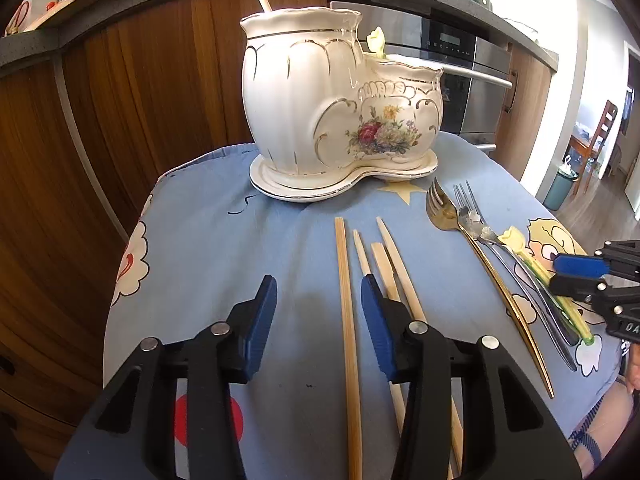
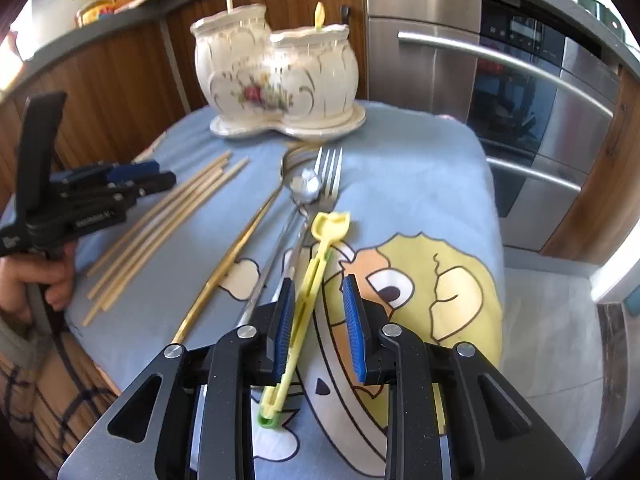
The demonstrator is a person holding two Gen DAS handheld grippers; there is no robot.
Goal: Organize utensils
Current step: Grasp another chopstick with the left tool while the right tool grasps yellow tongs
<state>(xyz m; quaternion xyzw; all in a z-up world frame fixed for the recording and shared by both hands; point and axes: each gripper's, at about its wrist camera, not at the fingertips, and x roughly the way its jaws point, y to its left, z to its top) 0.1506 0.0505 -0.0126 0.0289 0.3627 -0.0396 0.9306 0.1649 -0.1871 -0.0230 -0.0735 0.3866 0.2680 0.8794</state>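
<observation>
Left wrist view: the left gripper (image 1: 319, 300) gapes wide over the chopsticks (image 1: 348, 300), hiding their lower ends. The ceramic holder (image 1: 320, 96) stands at twelve o'clock.

Right wrist view: the right gripper (image 2: 319, 312) is spread wide around the yellow utensil (image 2: 316, 264), whose tail passes under it; forks (image 2: 328, 176) overlap at twelve.

Glossy glazed ceramic holder (image 1: 320, 96) with gilt lines sits at upper centre. Matt pale wooden chopsticks (image 1: 348, 300) lie on soft printed cloth (image 1: 224, 248). A shiny gold metal fork (image 1: 480, 256), a polished steel fork (image 2: 328, 176), and a smooth yellow plastic utensil (image 2: 316, 264). Brushed steel oven (image 2: 520, 92) at right.
</observation>
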